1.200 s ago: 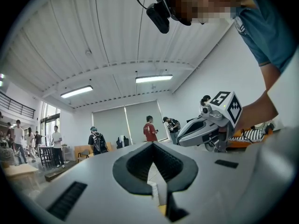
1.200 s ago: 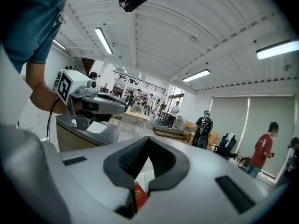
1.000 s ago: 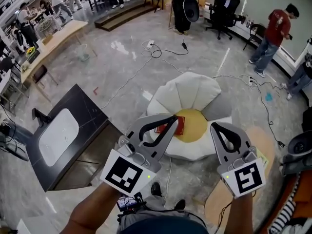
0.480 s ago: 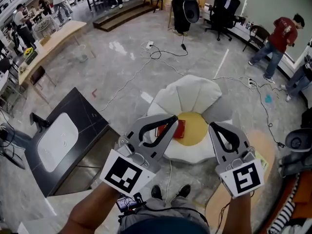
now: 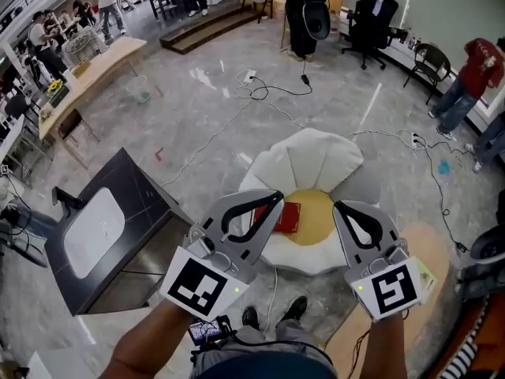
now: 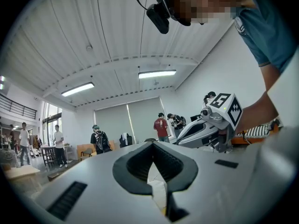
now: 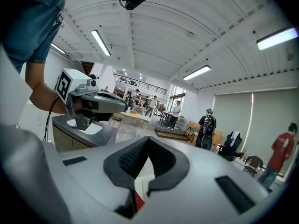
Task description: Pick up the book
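Head view steeply down from above left gripper [image 5: 274,199] and right gripper [image 5: 339,208], gripper views close along own jaws, roughly level, each catching the other gripper

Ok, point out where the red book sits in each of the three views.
Head view: the red book lies on the flower-shaped cushion at mid-frame, partly behind the left gripper.
Left gripper view: not in it.
Right gripper view: a red sliver low in the middle, probably the book.
Shared landmark: the person in the red shirt.
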Motion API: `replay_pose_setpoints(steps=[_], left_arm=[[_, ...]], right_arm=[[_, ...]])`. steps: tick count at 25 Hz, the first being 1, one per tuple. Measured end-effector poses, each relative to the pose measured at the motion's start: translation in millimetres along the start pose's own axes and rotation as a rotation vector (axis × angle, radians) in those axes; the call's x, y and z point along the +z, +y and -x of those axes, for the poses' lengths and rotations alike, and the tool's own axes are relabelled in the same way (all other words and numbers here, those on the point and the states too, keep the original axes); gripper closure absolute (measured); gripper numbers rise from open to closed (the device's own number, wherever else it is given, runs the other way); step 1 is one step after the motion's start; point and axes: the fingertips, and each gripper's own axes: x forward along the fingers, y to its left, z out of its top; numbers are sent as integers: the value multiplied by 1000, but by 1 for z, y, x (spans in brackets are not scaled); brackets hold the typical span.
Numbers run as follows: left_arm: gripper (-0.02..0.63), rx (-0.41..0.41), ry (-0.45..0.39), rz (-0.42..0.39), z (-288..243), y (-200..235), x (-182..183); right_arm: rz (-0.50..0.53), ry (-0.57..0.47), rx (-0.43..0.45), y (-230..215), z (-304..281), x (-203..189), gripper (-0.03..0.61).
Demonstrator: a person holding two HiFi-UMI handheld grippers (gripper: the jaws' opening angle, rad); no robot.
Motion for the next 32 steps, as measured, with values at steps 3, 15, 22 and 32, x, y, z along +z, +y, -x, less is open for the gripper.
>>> replay_pose_setpoints(steps=[3, 15, 22, 32], left_arm=[[611, 18, 12, 5, -20, -1, 0], [611, 77, 50, -3, -83, -7, 4], [611, 91, 64, 14, -108, -17, 3], [611, 83, 91, 27, -128, 3, -24]], right_arm=[[-5, -13, 17, -20, -2, -6, 566], [-10, -49, 87, -83, -9, -27, 566], [-15, -62, 114, -104, -11, -37, 566], [-40, -35, 136, -116, -44, -62, 566]])
